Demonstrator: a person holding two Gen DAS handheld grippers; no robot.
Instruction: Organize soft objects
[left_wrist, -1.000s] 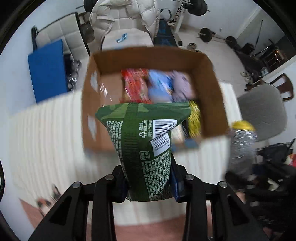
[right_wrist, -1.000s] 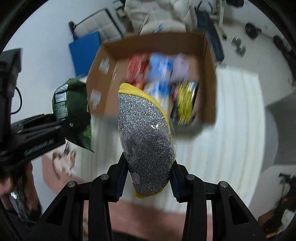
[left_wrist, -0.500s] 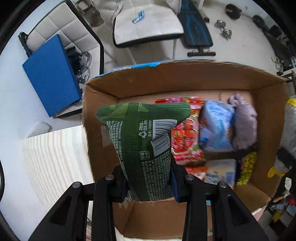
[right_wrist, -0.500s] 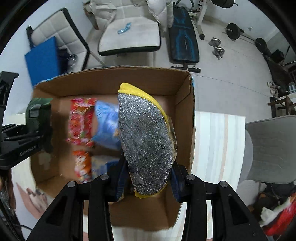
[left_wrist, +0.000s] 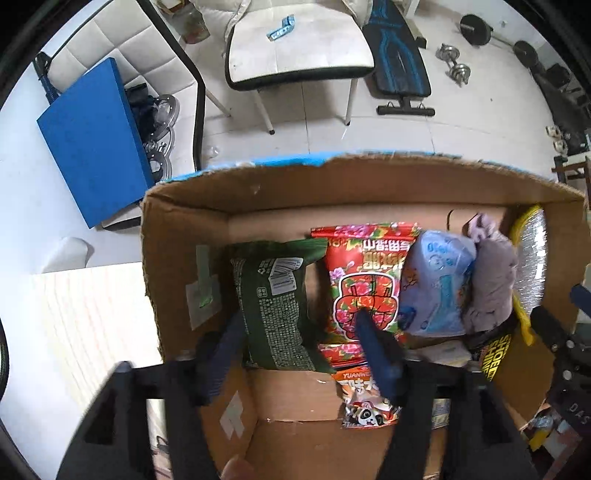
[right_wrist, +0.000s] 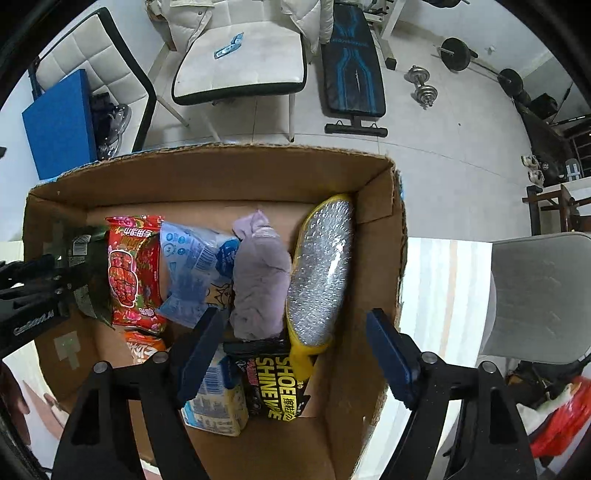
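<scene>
A cardboard box (left_wrist: 184, 221) (right_wrist: 380, 192) stands on the pale table. The dark green packet (left_wrist: 275, 302) (right_wrist: 79, 254) lies at its left end between the spread fingers of my open left gripper (left_wrist: 295, 343). The silver and yellow scrubber (right_wrist: 319, 269) (left_wrist: 532, 266) leans on the right wall, just ahead of my open right gripper (right_wrist: 295, 347). Between them lie a red packet (left_wrist: 364, 284) (right_wrist: 133, 273), a blue packet (left_wrist: 436, 284) (right_wrist: 192, 266) and a lilac cloth (left_wrist: 491, 288) (right_wrist: 260, 284).
A black and yellow shoe-wipe pack (right_wrist: 277, 384) and a pale blue pack (right_wrist: 214, 402) lie at the box's near side. Beyond the table are a white chair (right_wrist: 240, 59), a blue board (left_wrist: 92, 144), a weight bench (right_wrist: 352, 62) and a grey chair (right_wrist: 543, 295).
Both grippers lowered into the box and opened. The green packet dropped at the left end and the scrubber came to rest against the right wall.
</scene>
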